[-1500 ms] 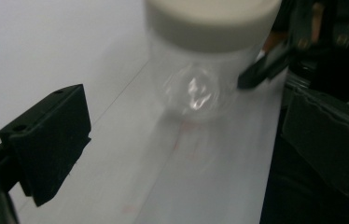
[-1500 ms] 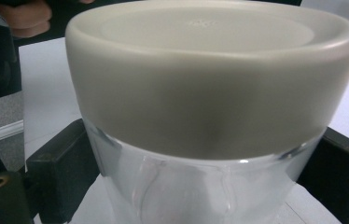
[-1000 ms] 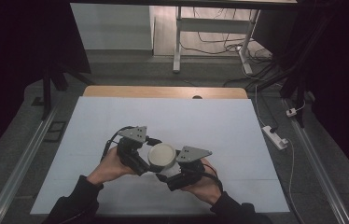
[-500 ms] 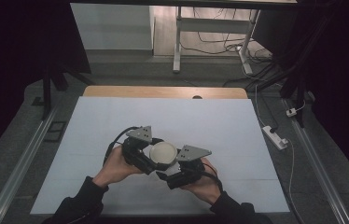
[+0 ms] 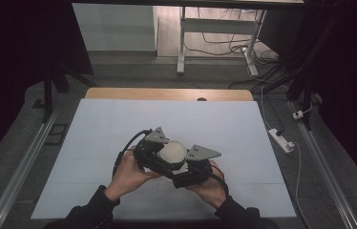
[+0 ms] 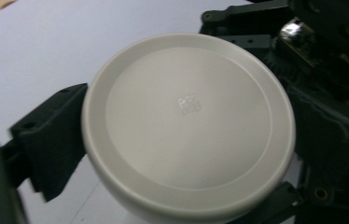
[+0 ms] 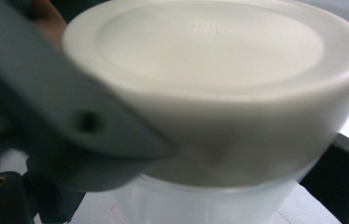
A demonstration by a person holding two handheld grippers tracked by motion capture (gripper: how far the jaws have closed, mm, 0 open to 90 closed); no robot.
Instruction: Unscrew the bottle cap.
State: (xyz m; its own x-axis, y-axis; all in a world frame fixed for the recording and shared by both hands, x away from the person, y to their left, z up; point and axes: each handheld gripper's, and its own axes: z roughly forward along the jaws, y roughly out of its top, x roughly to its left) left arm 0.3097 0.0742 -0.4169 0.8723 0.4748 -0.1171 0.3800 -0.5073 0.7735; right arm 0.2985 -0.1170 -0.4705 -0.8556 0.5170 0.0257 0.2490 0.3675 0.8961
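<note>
A round white lid (image 5: 173, 152) tops a translucent jar (image 7: 210, 205), held a little above the white table sheet (image 5: 119, 119) near its front middle. My left gripper (image 5: 160, 155) comes in from the left and is shut on the lid (image 6: 186, 121); one black finger (image 6: 51, 140) presses its rim. From the right, my right gripper (image 5: 184, 165) closes on the jar just under the lid (image 7: 219, 60), with one finger (image 7: 93, 121) across its left side. A hand grips each tool.
The sheet covers a wooden table whose far edge (image 5: 167, 93) shows bare. A white power strip (image 5: 280, 140) lies on the floor to the right. Metal rails (image 5: 19, 176) run along both sides. A desk frame (image 5: 182, 38) stands beyond the table.
The left gripper and hand have shifted slightly to the right around the lid. The right gripper and jar have stayed almost in place.
</note>
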